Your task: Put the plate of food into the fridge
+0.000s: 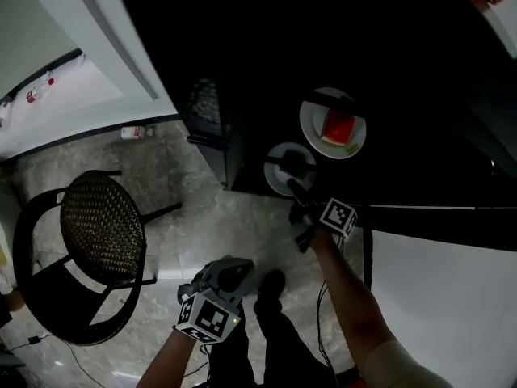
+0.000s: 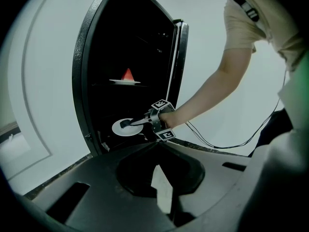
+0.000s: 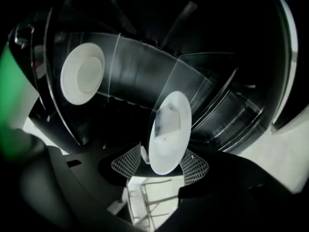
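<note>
That plate (image 3: 169,129) looks stiff, slick and breakable, so take it by the rim. The right gripper's (image 3: 161,165) fingers (image 3: 126,162) are spread around it. The left gripper (image 1: 226,275) is closed and empty.

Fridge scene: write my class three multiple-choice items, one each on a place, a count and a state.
1. Where is the plate with red food?
A) on the fridge shelf above the other plate
B) on the chair
C) on the floor
2. How many white plates are in the fridge?
A) one
B) two
C) four
3. The left gripper jaws are:
A) shut, empty
B) shut on a plate
C) wide apart
Answers: 1 A, the left gripper view shows it higher; 2 B, every view shows two; 3 A, its own view shows the jaws together.
</note>
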`<state>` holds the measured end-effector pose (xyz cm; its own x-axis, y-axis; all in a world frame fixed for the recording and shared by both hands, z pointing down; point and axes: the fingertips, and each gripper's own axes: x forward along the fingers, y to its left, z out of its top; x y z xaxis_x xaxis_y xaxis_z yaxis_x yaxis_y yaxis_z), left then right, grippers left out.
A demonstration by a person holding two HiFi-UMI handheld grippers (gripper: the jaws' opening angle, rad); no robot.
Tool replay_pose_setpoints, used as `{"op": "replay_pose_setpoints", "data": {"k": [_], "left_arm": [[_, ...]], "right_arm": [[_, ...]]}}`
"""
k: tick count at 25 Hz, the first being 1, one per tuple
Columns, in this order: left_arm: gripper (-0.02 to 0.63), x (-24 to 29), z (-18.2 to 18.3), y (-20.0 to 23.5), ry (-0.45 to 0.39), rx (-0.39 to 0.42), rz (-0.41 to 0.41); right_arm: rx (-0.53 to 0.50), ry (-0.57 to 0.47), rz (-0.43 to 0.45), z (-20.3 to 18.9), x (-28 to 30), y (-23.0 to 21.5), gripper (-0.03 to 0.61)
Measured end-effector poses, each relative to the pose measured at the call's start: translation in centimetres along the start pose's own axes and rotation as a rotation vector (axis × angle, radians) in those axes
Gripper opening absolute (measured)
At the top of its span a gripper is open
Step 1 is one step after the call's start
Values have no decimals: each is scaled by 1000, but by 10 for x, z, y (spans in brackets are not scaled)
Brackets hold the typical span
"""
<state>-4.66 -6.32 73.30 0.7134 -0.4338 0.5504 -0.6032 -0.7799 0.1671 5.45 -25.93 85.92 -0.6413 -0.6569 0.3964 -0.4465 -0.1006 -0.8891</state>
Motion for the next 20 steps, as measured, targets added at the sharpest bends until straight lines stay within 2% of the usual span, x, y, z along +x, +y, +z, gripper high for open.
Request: {"op": "replay_pose_setpoints", "data": {"k": [4,6,14,16,20], "left_arm": [[9,2,-1,-3,15,18,-12],[9,3,-3,-6,27,25,-20],[9,3,-10,-11,47,36,-34],[9,3,-10,-10,44,34,-31],[9,4,-12,-12,47,28,-32]], "right_arm": [[-58,22,-20,-2,0,-2,227],[-124,54,-43,-2,4,0,229],[-595,284,-179,-20,12,-8,227],[-641,300,-199,-20,14,-10,227],[-652,292,-192,-20,14,-9,227]]}}
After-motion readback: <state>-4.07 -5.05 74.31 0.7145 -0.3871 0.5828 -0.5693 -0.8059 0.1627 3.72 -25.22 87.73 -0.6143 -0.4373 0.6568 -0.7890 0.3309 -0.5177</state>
